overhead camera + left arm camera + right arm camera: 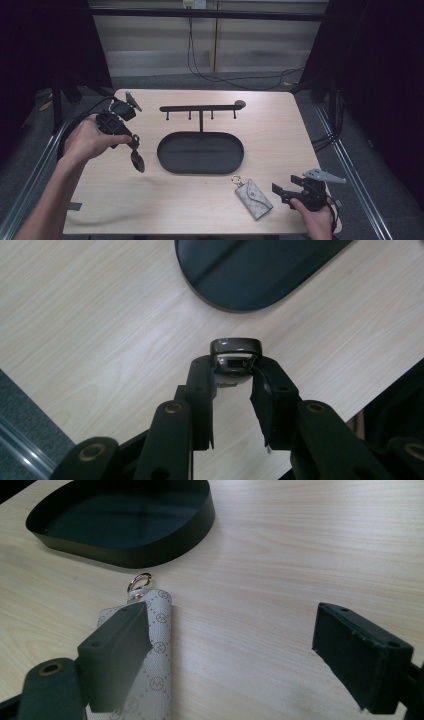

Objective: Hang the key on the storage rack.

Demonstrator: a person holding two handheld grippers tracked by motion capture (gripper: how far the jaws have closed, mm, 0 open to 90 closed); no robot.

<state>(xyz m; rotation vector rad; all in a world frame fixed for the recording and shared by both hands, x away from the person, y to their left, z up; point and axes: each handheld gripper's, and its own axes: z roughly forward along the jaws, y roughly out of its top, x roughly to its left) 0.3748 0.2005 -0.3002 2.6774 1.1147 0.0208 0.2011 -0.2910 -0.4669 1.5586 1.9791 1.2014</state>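
Observation:
My left gripper (134,145) hangs above the table's left side, left of the black oval tray (165,160), shut on a small dark fob (138,162) that dangles below it. In the left gripper view the fob's looped end (235,346) sticks out past the jaws of this gripper (232,372). My right gripper (282,186) rests near the front right edge, open wide, pointing at a grey patterned key pouch (254,198). In the right gripper view the pouch (157,630) with its metal ring (138,581) lies beside the left jaw of the gripper (235,630), not pressed.
A black rack with hooks (200,107) rises behind the tray. The tray (125,555) lies just beyond the pouch, and its rim (260,300) lies ahead of the left gripper. Dark curtains and floor cables surround the wooden table (270,130).

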